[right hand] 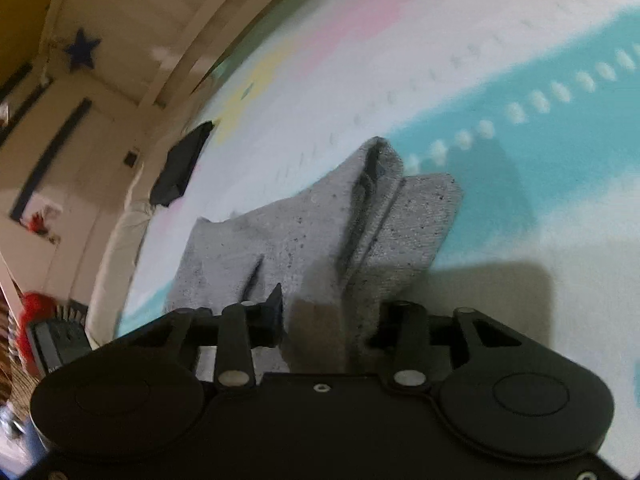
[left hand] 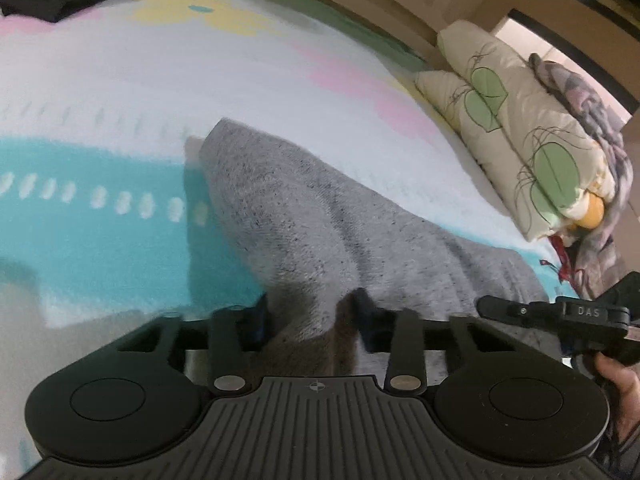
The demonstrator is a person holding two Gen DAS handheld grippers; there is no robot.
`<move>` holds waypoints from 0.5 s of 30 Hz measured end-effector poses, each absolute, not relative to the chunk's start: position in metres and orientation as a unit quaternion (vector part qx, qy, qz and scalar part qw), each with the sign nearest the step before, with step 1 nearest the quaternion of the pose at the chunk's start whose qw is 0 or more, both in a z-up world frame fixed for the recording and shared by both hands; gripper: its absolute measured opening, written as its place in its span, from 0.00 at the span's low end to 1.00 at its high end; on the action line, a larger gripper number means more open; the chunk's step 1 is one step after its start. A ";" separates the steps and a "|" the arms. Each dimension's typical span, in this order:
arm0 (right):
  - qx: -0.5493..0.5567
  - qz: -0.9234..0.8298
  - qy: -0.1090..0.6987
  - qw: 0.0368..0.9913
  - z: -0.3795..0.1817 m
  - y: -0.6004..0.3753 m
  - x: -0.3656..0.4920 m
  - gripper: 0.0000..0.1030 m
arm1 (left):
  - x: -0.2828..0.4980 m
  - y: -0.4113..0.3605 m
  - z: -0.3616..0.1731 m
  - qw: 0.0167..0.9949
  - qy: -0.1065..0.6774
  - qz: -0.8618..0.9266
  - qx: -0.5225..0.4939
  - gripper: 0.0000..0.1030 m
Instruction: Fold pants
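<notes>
Right now both grippers are clamped on the near edge of the grey pants, which lie on a pastel bedspread. The left gripper has a bunch of fabric pinched between its fingers, the cloth rising into the gap and filling it. The right gripper likewise bites a thick fold, its fingers pressed into the cloth on both sides.

From the held edge the pants run away from both grippers, long axis pointing up the bed, ending in a free edge far from the fingers. In the right wrist view that far end splits into two flaps with a dark crease between them. The hands sit side by side along the near edge, neither clearly closer to the far end. So the likely fold, I judge, carries the held edge forward over the cloth toward that far end, both hands travelling together to keep it square.
</notes>
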State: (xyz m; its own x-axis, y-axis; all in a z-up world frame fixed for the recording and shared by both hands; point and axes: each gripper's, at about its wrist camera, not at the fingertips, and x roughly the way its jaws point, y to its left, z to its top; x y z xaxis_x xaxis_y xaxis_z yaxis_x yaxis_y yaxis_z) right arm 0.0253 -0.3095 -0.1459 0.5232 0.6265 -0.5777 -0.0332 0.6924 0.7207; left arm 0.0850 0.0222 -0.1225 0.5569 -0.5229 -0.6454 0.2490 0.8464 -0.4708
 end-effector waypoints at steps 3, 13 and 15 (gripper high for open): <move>0.335 0.200 0.436 0.811 -0.141 -0.306 0.017 0.41 | 0.074 0.013 -0.109 0.883 0.395 -0.221 -0.124 0.23; 0.342 0.248 0.389 0.819 -0.074 -0.270 0.038 0.39 | 0.094 0.044 -0.036 0.922 0.308 -0.192 -0.135 0.22; 0.349 0.260 0.383 0.815 -0.066 -0.259 0.059 0.39 | 0.117 0.055 -0.024 0.925 0.301 -0.181 -0.143 0.22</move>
